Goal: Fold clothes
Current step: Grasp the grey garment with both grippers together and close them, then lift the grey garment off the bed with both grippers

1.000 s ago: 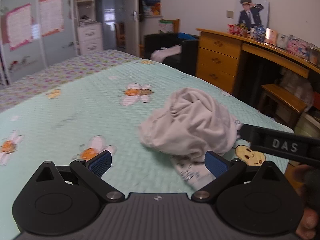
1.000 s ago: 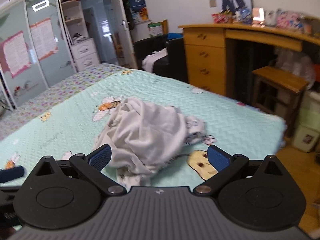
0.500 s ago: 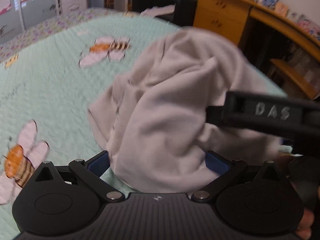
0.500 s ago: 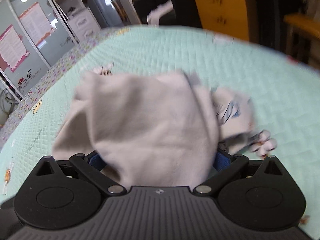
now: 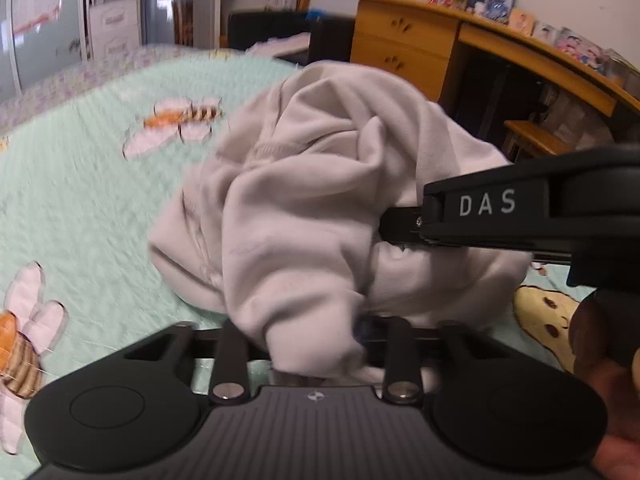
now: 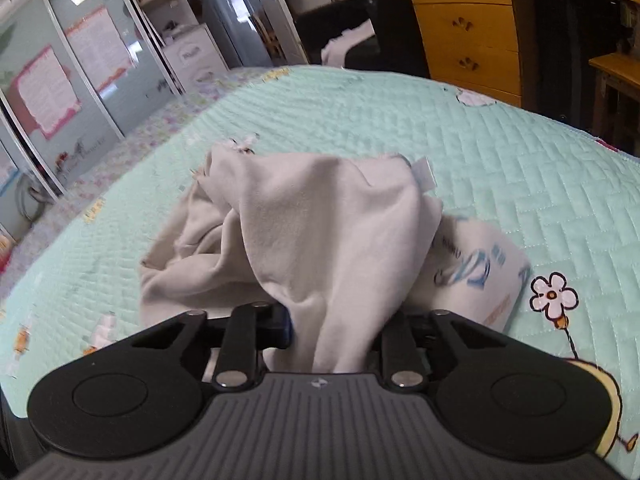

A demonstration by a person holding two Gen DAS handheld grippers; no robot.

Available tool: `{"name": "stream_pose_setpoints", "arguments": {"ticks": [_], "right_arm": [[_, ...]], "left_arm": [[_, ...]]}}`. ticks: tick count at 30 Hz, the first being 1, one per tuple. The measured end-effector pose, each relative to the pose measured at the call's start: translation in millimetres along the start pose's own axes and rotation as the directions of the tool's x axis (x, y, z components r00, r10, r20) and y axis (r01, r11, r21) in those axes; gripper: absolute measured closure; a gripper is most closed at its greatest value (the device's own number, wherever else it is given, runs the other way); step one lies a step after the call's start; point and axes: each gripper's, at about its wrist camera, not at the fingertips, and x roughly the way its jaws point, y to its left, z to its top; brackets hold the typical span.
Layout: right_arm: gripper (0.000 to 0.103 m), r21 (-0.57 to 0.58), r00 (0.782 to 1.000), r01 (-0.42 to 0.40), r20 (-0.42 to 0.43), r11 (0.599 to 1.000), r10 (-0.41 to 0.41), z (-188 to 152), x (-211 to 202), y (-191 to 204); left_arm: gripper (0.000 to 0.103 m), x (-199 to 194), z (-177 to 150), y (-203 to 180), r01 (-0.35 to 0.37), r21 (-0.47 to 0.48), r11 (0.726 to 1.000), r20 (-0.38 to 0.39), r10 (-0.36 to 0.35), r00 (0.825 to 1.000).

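Note:
A crumpled pale grey garment (image 5: 304,208) lies in a heap on the mint quilted bedspread (image 5: 80,184). My left gripper (image 5: 316,336) is at its near edge, jaws closing, with a bunched fold of the fabric pinched between the fingers. From the right, the right gripper (image 5: 394,226) pokes sideways into the heap. In the right wrist view the same garment (image 6: 320,216) rises in a ridge in front of my right gripper (image 6: 336,328). Its jaws are closing on a hanging fold, with one blue pad (image 6: 282,322) pressed against the cloth. A printed part of the garment (image 6: 472,272) shows at the right.
A wooden desk with drawers (image 5: 404,52) and a wooden stool (image 5: 532,140) stand past the bed's right edge. A black chair (image 5: 280,36) with white cloth on it stands at the far end. Wardrobe doors (image 6: 80,80) line the left. A hand (image 5: 600,360) holds the right gripper.
Both grippers came down and forward onto the heap. Their jaws stood wide open around the cloth before and have now drawn in on folds of it.

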Motion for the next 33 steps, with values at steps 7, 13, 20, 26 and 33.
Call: {"name": "stream_pose_setpoints", "arguments": {"ticks": [7,13,20,26,33], "right_arm": [[0.088,-0.052,0.984,-0.15,0.095,0.987,0.154,-6.5,-86.4,47.4],[0.088,-0.144,0.936,-0.309,0.128,0.94,0.327,-13.2,-156.8,127.8],[0.088,-0.214,0.863,-0.445,0.157,0.87,0.48,-33.2,-233.6,202.2],[0.088,-0.281,0.815,-0.476,0.214,0.833,0.538,-32.9,-294.4,224.3],[0.088,-0.351,0.755,-0.519,0.24,0.78,0.61,-32.4,-349.8,243.9]], "left_arm": [[0.084,-119.6,-18.1,18.1,-0.053,0.024,0.998,0.21,0.047,0.977],[0.084,-249.3,-38.4,54.8,-0.171,0.021,0.985,0.347,0.154,0.925],[0.084,-363.8,-52.2,85.4,-0.276,-0.021,0.961,0.429,0.258,0.866],[0.084,-410.9,-42.3,76.7,-0.299,-0.048,0.953,0.526,0.279,0.804],[0.084,-462.3,-48.9,65.5,-0.319,-0.086,0.944,0.586,0.306,0.75]]}}
